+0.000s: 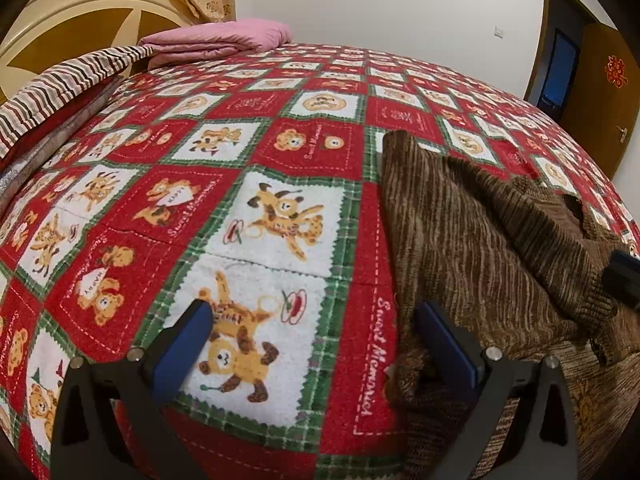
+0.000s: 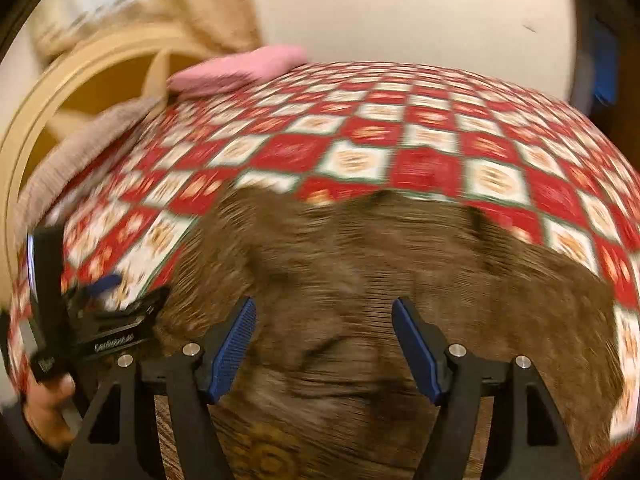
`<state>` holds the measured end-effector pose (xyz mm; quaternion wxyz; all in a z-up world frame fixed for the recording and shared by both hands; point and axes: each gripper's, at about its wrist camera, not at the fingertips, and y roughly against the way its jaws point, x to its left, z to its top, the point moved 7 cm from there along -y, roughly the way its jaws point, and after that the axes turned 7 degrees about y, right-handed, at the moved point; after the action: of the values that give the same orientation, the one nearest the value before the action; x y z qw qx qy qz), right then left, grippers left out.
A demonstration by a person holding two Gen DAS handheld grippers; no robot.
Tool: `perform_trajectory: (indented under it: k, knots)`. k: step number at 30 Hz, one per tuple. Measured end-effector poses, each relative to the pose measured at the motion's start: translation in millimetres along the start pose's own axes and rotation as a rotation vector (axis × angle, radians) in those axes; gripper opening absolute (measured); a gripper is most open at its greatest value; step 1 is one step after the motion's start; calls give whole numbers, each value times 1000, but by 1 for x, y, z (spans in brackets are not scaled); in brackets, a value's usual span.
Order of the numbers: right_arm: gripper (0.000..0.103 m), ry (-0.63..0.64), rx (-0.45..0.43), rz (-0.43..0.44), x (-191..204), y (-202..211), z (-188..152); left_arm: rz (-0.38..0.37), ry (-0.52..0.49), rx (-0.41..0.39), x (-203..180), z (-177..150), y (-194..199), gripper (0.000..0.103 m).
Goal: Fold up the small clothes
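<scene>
A brown striped knit garment [image 1: 480,240] lies spread on the right half of the bed, wrinkled, with a neck opening toward the far right. My left gripper [image 1: 316,320] hovers open at its left edge; the right finger [image 1: 444,340] rests against the bunched cloth and the left finger [image 1: 196,336] is over bare quilt. In the blurred right wrist view the garment [image 2: 360,264] fills the middle. My right gripper [image 2: 324,320] is open just above it, with the cloth lying under both blue pads and nothing pinched. The left gripper [image 2: 132,290] shows at that view's left, held by a hand [image 2: 44,412].
The bed is covered by a red, white and green bear-patterned quilt [image 1: 256,152]. A folded pink blanket [image 1: 216,40] and a striped cover [image 1: 60,96] lie by the cream headboard [image 1: 80,20] at the far left. A brown door [image 1: 600,92] stands at the far right.
</scene>
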<state>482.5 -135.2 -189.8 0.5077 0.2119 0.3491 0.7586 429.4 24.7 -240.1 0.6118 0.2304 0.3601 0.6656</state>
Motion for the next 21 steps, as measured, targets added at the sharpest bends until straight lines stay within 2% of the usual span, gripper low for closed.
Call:
perform_trajectory:
  k: [1, 2, 3, 5, 6, 8, 10, 11, 13, 17, 20, 21]
  knots:
    - [55, 41, 27, -30, 7, -8, -1, -1, 1, 0, 0, 0, 0, 103]
    - [16, 71, 64, -68, 10, -17, -3, -1, 1, 0, 0, 0, 0, 103]
    - [6, 79, 81, -107, 8, -21, -2, -1, 0, 0, 0, 0, 0, 103]
    - [6, 73, 64, -171, -3, -17, 2, -1, 1, -1, 0, 0, 0, 103]
    - [6, 66, 45, -246, -18, -12, 8, -1, 1, -1, 0, 0, 0, 103]
    - [6, 10, 18, -333, -51, -4, 15, -1, 0, -1, -1, 0, 0, 103]
    - [10, -40, 26, -353, -74, -6, 15, 0, 0, 0, -1, -1, -1, 103]
    - [34, -52, 50, -349, -82, -10, 15, 0, 0, -1, -1, -1, -1, 103]
    - [66, -74, 90, -336, -90, -11, 8, -1, 1, -1, -1, -1, -1, 103]
    - [65, -143, 62, -236, -89, 7, -7, -1, 1, -1, -1, 0, -1, 103]
    - [65, -210, 58, -100, -79, 19, -26, -2, 2, -2, 0, 0, -1, 103]
    - [65, -214, 66, -82, -74, 22, -33, -3, 3, -2, 0, 0, 0, 103]
